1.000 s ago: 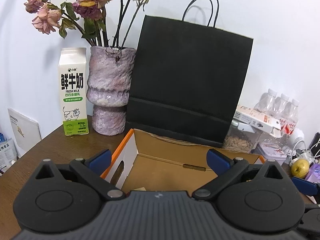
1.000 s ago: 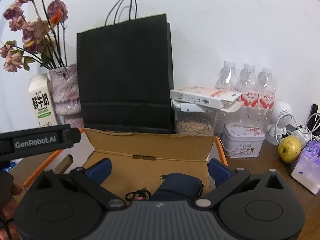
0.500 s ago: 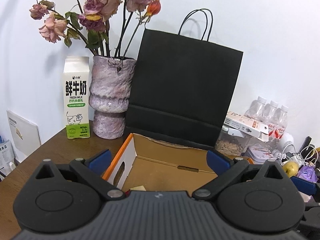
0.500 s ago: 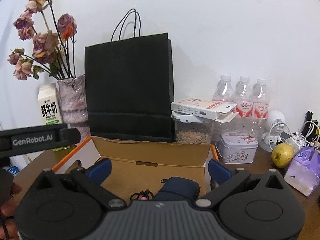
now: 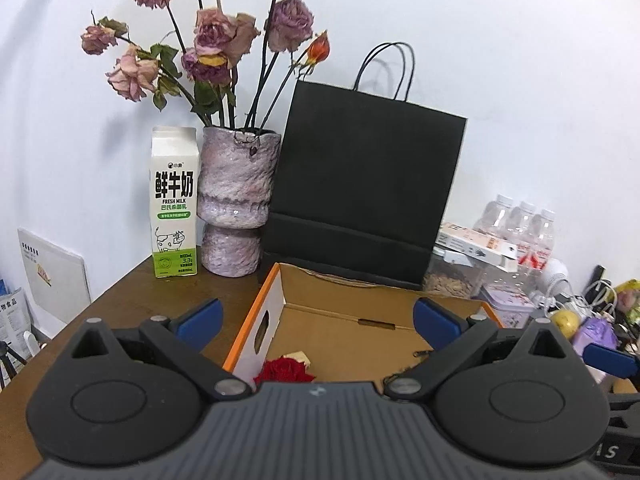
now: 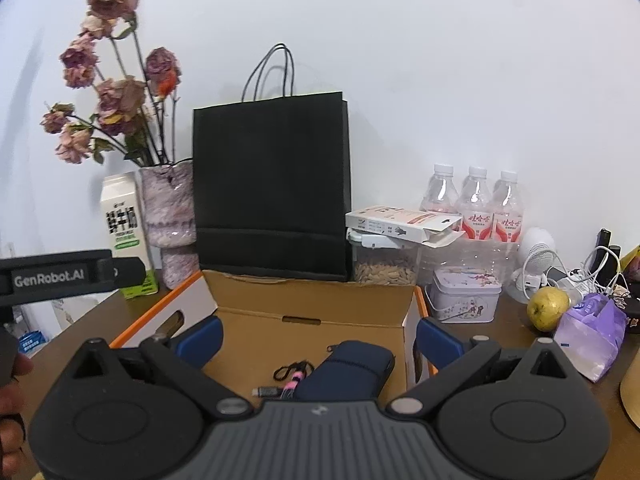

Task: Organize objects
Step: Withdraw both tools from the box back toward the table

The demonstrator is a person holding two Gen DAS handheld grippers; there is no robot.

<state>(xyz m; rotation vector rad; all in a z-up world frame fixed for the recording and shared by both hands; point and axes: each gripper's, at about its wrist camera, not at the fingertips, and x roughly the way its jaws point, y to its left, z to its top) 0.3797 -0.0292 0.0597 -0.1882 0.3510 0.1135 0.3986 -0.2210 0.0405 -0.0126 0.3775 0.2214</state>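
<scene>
Wooden table (image 6: 500, 332) bore an open box (image 6: 312, 308) holding a soft, light pouch (image 6: 348, 368), best pinched mid-body, and perhaps a red flower (image 5: 286, 370), while left gripper (image 5: 316, 314) and right gripper (image 6: 318, 330) hung spread, empty.

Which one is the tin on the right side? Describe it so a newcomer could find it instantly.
Start at the tall black paper bag against the wall, then look right past the clear container of seeds. The tin sits in front of three water bottles: squat, pale lilac, lidded, with printed decoration, the only metal box there.
</scene>
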